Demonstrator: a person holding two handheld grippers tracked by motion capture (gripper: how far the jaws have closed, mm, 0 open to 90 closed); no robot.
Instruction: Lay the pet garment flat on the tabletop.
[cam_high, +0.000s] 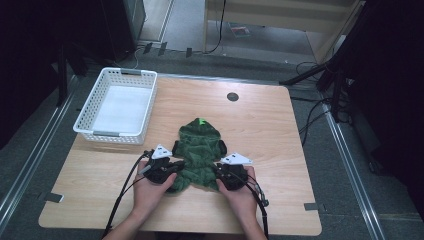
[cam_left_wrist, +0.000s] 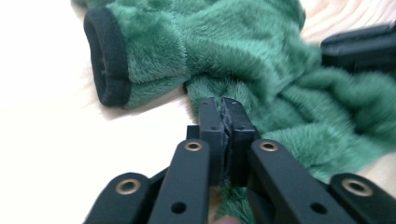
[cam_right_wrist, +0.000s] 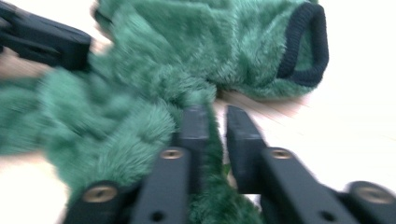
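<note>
Partly under both claws, green fleece garment (cam_high: 199, 150)

One fuzzy green fleece garment (cam_high: 199, 152) with black ribbed cuffs lies between and ahead of both pairs of jaws; two cuffs show, one (cam_left_wrist: 108, 58) left of the left gripper's jaws, one (cam_right_wrist: 306, 44) right of the right gripper's. One white perforated plastic basket (cam_high: 118, 105) sits far beyond; two black handheld grippers (cam_high: 164, 169) (cam_high: 231, 174).

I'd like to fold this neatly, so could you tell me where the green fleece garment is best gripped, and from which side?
Grip the green fleece garment at its near hem corners, coming from the person's side: it lies flat, hood away. The left gripper is already shut there; the right gripper straddles its corner.
</note>
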